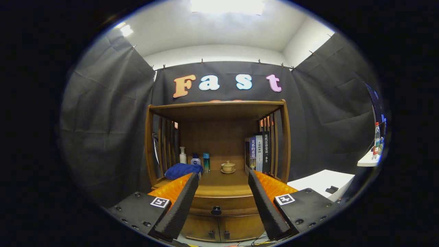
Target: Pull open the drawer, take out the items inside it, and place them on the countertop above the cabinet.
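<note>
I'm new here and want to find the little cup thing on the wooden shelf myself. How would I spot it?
Start at the wooden cabinet against the black cloth wall, seen beyond the open tool. On its countertop, under the shelf roof, a small lidded teacup sits on a saucer, between the bottles and the books. It is the only squat, beige piece there.

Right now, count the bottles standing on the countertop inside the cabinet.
3: a white pump bottle, a white blue-capped bottle and a teal bottle, in a row behind the blue cloth. The cloth may hide more.
</note>
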Tool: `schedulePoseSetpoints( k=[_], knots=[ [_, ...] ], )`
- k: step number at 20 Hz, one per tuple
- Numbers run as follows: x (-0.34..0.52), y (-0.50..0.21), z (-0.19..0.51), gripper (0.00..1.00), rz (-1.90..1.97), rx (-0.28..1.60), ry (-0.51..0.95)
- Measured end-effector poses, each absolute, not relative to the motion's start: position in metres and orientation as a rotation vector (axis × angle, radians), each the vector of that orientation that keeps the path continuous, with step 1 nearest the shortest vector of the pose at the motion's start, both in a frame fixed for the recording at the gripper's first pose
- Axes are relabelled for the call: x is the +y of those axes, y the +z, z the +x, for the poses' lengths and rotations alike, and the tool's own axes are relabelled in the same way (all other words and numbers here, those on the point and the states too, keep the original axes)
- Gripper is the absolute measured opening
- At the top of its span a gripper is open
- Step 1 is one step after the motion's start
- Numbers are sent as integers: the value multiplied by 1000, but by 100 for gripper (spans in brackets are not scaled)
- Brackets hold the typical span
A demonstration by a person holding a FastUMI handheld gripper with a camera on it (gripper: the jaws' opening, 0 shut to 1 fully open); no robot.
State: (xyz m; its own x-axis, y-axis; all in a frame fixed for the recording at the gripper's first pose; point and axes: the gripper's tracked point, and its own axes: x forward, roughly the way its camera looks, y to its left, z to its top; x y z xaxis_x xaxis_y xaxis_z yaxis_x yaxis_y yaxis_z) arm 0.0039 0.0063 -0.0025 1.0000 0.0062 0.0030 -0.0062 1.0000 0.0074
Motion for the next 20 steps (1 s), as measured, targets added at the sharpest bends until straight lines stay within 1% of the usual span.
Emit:
schedulePoseSetpoints(
  k=[11,20],
  knots=[
    [5,0,4,96,12,-13,-4],
    [18,-12,29,96,35,-6,3]
  ],
)
